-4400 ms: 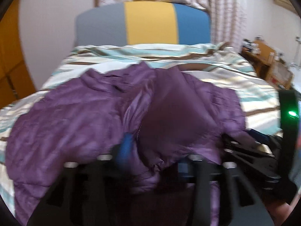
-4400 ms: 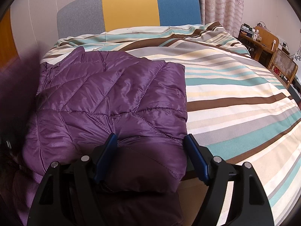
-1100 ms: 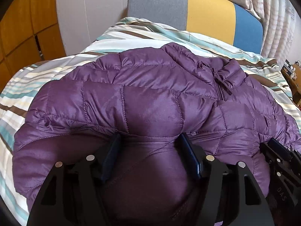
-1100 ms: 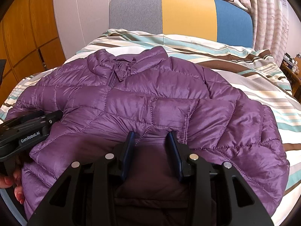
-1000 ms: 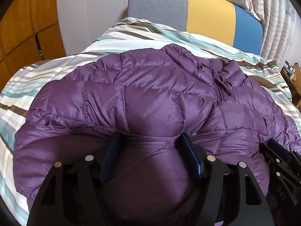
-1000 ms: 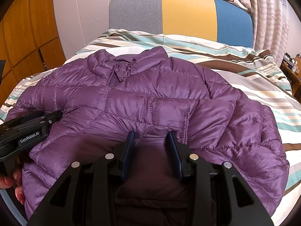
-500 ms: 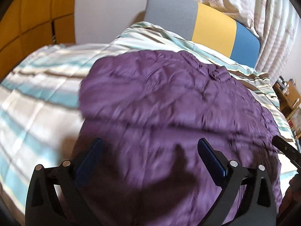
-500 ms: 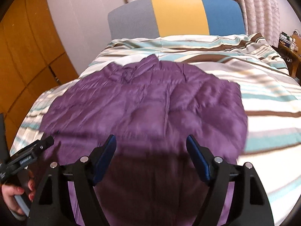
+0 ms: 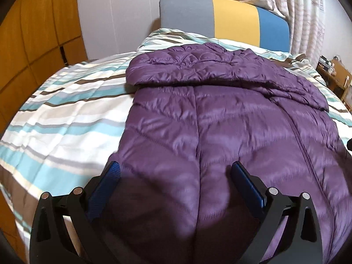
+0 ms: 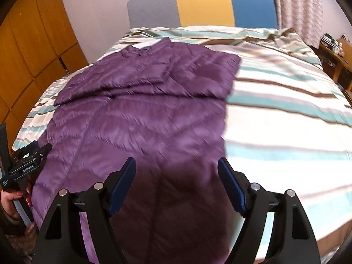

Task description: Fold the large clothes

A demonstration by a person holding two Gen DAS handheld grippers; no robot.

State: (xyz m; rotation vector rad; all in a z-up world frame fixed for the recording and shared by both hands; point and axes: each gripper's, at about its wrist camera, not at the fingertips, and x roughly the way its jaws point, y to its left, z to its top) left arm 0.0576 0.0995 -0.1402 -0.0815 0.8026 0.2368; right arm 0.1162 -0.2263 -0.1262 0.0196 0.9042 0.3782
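Both the left gripper and right gripper hung wide open and empty over the jacket, whose slick, puffy shell could slip from a shallow pinch near the bed's foot edge.

Black angular gripper frames with silver screws, blue ribbed fingers, white lettering, red-painted nails.

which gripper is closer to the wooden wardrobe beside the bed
Left. The left gripper hovers over the purple jacket's wardrobe-side edge, nearer the wooden wardrobe. The right gripper hovers over the jacket's opposite edge.
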